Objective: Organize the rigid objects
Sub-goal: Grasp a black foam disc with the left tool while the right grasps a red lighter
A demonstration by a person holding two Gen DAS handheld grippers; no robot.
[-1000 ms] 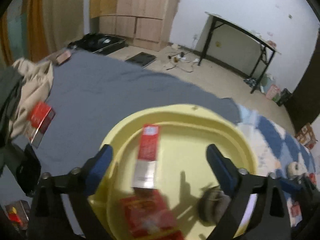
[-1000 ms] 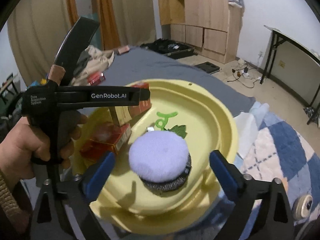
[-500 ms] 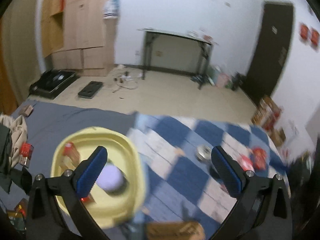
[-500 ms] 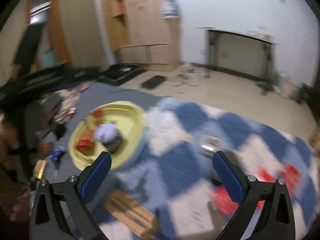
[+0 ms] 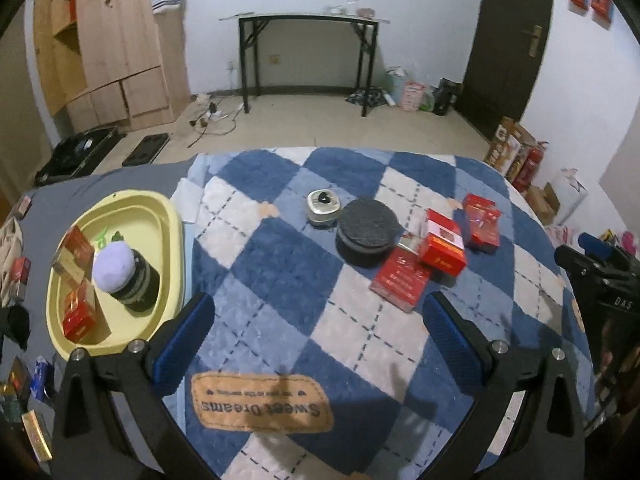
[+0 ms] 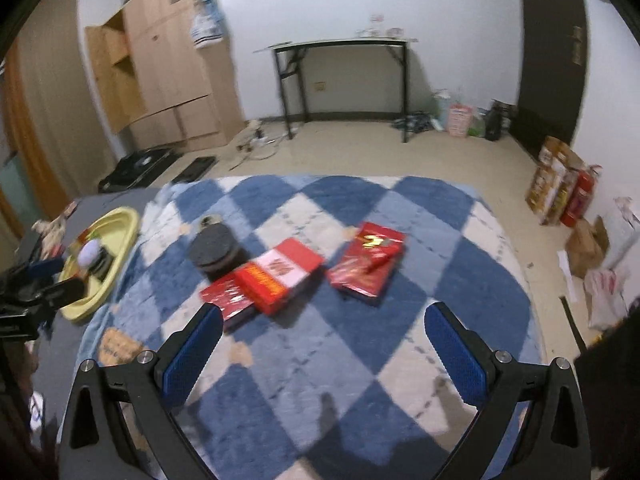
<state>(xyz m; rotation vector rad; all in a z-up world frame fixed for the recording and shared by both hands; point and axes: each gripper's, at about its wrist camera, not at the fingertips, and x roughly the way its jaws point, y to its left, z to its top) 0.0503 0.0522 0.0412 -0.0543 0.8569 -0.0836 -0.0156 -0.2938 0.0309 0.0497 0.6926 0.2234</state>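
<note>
A yellow tray (image 5: 170, 236) (image 6: 120, 220) on the left holds red boxes (image 5: 78, 314) and a lavender-topped round pad (image 5: 110, 266). On the blue checked blanket lie a black round pad (image 5: 366, 226) (image 6: 212, 250), a small metal tin (image 5: 322, 206), and several red boxes (image 5: 442, 246) (image 6: 280, 274) (image 6: 370, 260). My left gripper (image 5: 318, 338) is open and empty, above the blanket short of the boxes. My right gripper (image 6: 320, 346) is open and empty, short of the red boxes.
The blanket (image 5: 280, 280) covers a grey bed. Clothes and small boxes (image 5: 18, 276) lie left of the tray. A wooden wardrobe (image 5: 120, 48), a black table (image 5: 308, 52) and a dark door (image 5: 508, 40) stand beyond. The right gripper's body shows at the left wrist view's right edge (image 5: 600, 276).
Both grippers have pulled back from over the yellow tray and swung right. They now face the blanket with the black pad and red boxes.
</note>
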